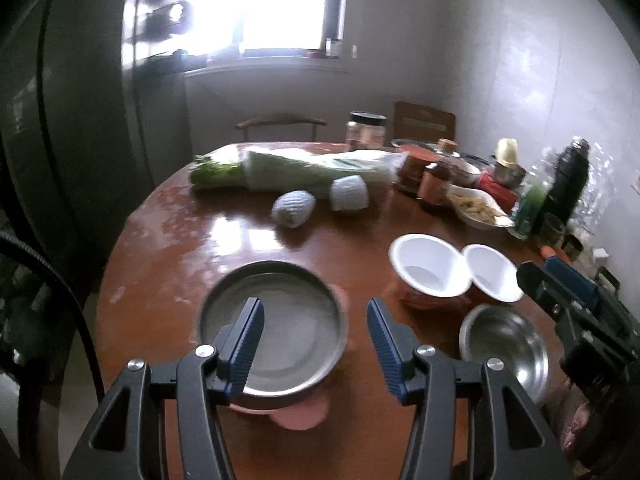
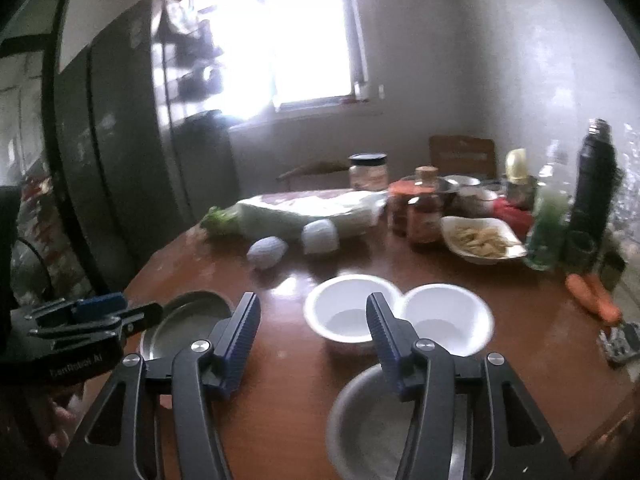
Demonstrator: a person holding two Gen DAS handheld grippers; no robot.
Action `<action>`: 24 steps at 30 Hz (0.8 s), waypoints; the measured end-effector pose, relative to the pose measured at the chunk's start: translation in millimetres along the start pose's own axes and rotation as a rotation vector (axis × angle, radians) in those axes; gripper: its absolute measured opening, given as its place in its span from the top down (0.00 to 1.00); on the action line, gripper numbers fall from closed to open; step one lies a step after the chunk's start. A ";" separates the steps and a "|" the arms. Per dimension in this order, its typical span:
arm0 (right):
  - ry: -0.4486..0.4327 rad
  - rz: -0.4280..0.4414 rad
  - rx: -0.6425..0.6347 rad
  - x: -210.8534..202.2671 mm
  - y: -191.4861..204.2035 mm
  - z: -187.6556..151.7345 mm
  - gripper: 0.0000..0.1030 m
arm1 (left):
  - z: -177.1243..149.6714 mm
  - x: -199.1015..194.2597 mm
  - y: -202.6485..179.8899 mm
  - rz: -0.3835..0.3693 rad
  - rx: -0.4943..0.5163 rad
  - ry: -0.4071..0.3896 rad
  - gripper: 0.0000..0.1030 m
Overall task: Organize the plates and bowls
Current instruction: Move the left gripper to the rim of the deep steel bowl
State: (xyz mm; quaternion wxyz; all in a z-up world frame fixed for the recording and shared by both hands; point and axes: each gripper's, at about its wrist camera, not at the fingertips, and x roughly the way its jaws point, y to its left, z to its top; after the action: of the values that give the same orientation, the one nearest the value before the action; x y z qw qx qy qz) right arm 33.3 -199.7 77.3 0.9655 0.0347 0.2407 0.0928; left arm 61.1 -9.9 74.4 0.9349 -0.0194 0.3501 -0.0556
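The left tongs (image 1: 316,344) hang above the near left part of the round brown worktop (image 1: 168,248), their blue pads apart with nothing between them; under them lies a flat metal plate (image 1: 296,332) stacked on a pink plate (image 1: 300,418) whose rim peeks out at the near side, close to the worktop's near edge. The right tongs (image 2: 312,344) also stand apart and empty, above bare wood between the metal plate (image 2: 188,316) on the left and a small steel bowl (image 2: 372,420) low on the right, which sits near the near edge. Just behind that bowl stand two white bowls with orange outsides, the left one (image 2: 344,312) and the right one (image 2: 452,316) touching rim to rim. The middle of the worktop is open: a glossy bare stretch runs from the plates and bowls back to two pale wrapped lumps (image 1: 320,200) and a long bagged cabbage (image 1: 288,168). The far right side is crowded with jars (image 2: 424,216), a dish of food (image 2: 480,240), a green bottle (image 2: 548,224) and a dark flask (image 2: 592,184), reaching almost to the right edge, where carrots (image 2: 596,296) lie. The left edge is free, with a dark cabinet (image 2: 120,160) standing beyond it.
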 end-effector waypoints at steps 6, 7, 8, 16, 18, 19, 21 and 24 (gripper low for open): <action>-0.050 -0.079 0.054 -34.1 -43.5 -2.3 0.44 | -1.2 4.5 -41.3 -0.042 0.042 0.013 0.48; -0.054 -0.091 0.063 -39.1 -50.5 -3.1 0.44 | -1.4 6.0 -46.9 -0.045 0.048 0.018 0.48; -0.057 -0.101 0.073 -43.4 -58.1 -4.1 0.44 | -1.4 7.8 -55.7 -0.047 0.060 0.024 0.48; 0.002 -0.173 0.135 -49.8 -112.7 -22.1 0.41 | -5.7 24.3 -96.6 -0.082 0.123 0.056 0.48; 0.022 -0.173 0.133 -49.4 -118.7 -26.9 0.41 | -9.6 30.9 -103.3 -0.085 0.127 0.079 0.48; 0.029 -0.168 0.132 -48.3 -120.2 -29.4 0.41 | -11.8 33.2 -106.6 -0.092 0.130 0.087 0.48; 0.048 -0.160 0.132 -45.9 -121.6 -35.3 0.41 | -16.1 38.3 -112.6 -0.093 0.147 0.105 0.48; 0.072 -0.158 0.132 -40.4 -123.5 -43.5 0.41 | -21.5 45.9 -119.6 -0.086 0.166 0.123 0.48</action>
State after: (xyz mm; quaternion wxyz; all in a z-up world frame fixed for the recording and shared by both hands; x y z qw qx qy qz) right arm -2.1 -327.7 43.7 0.9562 0.0756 0.2828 0.0016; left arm 70.5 -134.0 37.2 0.9067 0.0467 0.3998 -0.1256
